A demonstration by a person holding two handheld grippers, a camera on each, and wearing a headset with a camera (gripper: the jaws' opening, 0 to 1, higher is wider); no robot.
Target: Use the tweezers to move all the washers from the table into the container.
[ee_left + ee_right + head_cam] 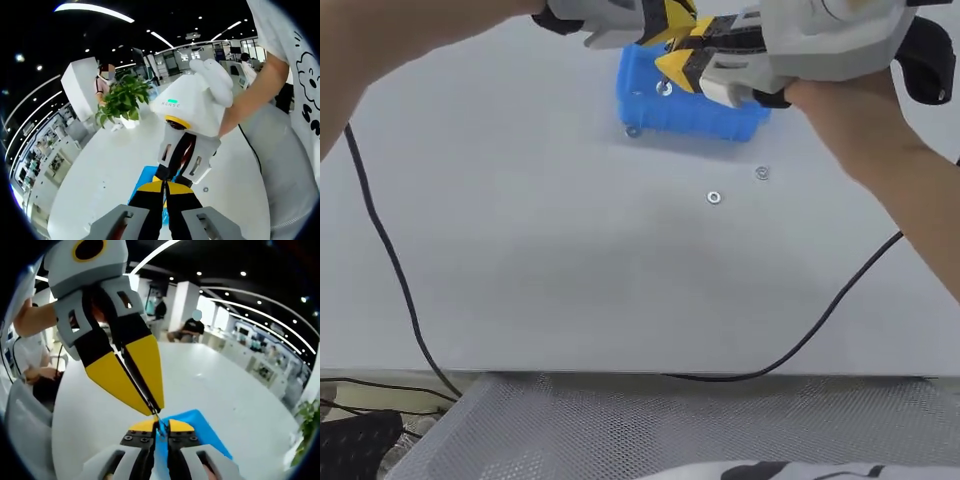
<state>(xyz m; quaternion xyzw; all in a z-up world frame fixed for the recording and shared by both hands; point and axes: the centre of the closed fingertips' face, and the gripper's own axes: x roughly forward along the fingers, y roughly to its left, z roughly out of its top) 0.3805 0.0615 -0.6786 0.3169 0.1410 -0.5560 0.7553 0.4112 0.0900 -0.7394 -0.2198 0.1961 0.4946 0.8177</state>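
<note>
Likely release stage — left hand-held gripper (164,188) and right hand-held gripper (160,427), both narrow, tips meeting above container (690,115). Next — precise pick of washer (714,197) off worktop (570,260).

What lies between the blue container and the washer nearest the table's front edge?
Bare table, nothing else, between container and washer; the head view shows it.

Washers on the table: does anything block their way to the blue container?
Nothing visible does. The three small metal washers lie on bare grey table near the blue plastic container; black cables lie clear.
</note>
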